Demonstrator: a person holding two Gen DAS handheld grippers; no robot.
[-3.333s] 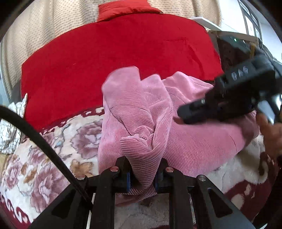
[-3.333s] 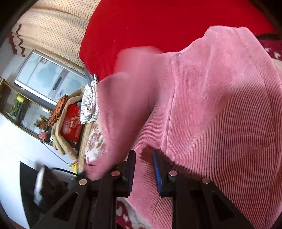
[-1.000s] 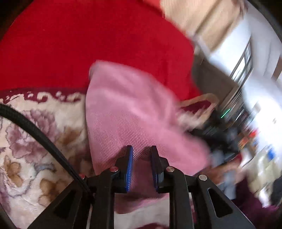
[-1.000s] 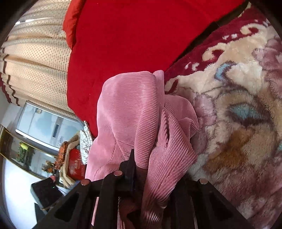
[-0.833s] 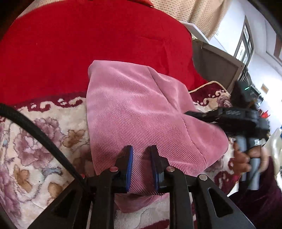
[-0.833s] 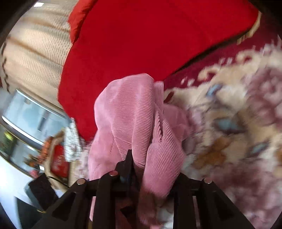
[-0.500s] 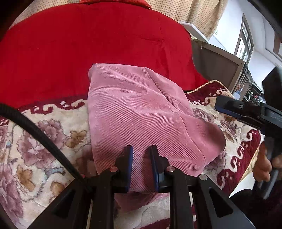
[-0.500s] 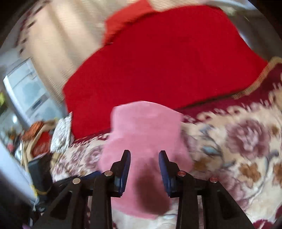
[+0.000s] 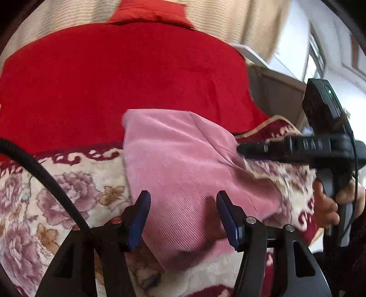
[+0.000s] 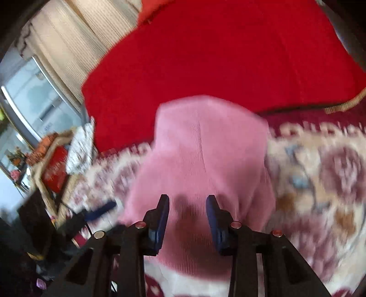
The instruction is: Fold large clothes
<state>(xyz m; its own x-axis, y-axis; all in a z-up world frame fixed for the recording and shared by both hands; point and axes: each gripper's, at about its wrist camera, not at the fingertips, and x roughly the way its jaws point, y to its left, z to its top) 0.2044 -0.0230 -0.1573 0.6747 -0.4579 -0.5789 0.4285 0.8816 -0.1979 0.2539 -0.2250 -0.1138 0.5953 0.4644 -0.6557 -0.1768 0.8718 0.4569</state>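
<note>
A pink corduroy garment (image 9: 183, 164) lies folded into a flat packet on a floral blanket (image 9: 68, 194). It also shows in the right wrist view (image 10: 201, 160), which is blurred. My left gripper (image 9: 183, 205) is open and empty, its blue-padded fingers spread just above the garment's near edge. My right gripper (image 10: 187, 210) is open and empty over the garment's near end. In the left wrist view the right gripper (image 9: 242, 149) comes in from the right with its tips at the garment's right edge.
A red blanket (image 9: 114, 80) covers the area behind the garment. Beige curtains (image 9: 217, 16) hang at the back. In the right wrist view a box of clutter (image 10: 55, 164) and a glass cabinet (image 10: 34, 96) stand at the left.
The right gripper let go of the bunched garment and pulled back. The garment now lies flat and folded. The left gripper's jaws have opened wide.
</note>
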